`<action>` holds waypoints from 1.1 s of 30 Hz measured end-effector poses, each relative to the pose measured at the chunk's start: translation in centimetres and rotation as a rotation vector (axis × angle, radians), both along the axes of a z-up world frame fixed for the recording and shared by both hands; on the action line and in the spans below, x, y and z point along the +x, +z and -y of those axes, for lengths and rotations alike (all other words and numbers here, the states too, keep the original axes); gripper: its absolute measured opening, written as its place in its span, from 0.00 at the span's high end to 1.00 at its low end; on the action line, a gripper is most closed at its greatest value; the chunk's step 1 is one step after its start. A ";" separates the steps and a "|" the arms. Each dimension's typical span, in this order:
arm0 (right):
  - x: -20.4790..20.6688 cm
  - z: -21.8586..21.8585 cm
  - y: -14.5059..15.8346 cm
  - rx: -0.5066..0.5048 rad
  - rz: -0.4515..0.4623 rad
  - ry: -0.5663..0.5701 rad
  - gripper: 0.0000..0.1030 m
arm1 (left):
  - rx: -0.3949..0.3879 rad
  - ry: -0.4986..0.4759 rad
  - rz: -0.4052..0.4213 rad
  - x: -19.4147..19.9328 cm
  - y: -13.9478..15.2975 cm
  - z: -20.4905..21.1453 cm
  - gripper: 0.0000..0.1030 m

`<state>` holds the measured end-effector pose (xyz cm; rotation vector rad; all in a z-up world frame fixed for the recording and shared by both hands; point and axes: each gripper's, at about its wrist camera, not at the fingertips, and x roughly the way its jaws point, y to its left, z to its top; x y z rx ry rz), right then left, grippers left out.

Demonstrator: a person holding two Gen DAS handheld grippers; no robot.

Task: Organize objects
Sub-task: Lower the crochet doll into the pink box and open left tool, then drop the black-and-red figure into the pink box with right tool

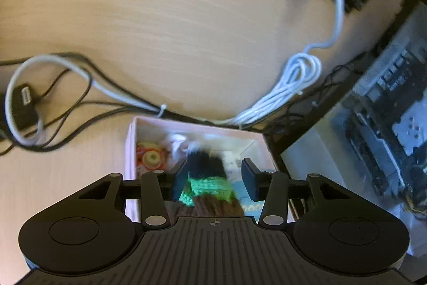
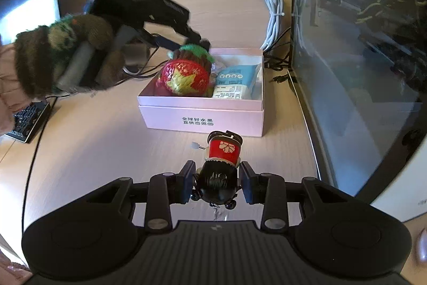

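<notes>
Looking at the right tongs [image 2: 217, 184] first, Sam asks: what are they doing?

Ana: They are squeezed tight on a little wind-up doll [image 2: 222, 151]. The pads hold its black head. Its red body sticks out in front, and a small white key sits on its side.

Sam: Where is the doll?

Ana: It is up off the tabletop [image 2: 106, 151], just in front of the pink box [image 2: 202, 119]. It is not in the box.

Sam: And the left tongs [image 1: 214, 178]?

Ana: They are spread apart over the box. A knitted strawberry toy [image 2: 186, 76] is between them. One pad is right against it. The other pad has a gap beside it, so they are not squeezing it.

Sam: Where is the strawberry toy?

Ana: It lies inside the pink box, on the left side. It is red with a yellow star, and it has brown and green wool on top.

Sam: What else is in the box?

Ana: A blue and white packet [image 2: 234, 79] lies next to the toy, on the right side.

Sam: Who holds the left tongs?

Ana: A hand in a fuzzy brown and green glove [image 2: 53, 55].

Sam: What is around the box?

Ana: A bundled white cable [image 2: 273, 7] and thin black wires lie behind it. A big glass computer case [image 2: 360, 58] stands to the right. A black keyboard [image 2: 26, 122] is far to the left.
</notes>
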<state>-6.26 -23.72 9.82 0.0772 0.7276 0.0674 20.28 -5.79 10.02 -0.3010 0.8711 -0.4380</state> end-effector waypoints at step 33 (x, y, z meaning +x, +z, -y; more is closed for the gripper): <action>8.8 -1.6 -2.1 -0.309 0.037 -0.027 0.44 | -0.021 0.102 0.013 -11.4 -3.0 -6.8 0.58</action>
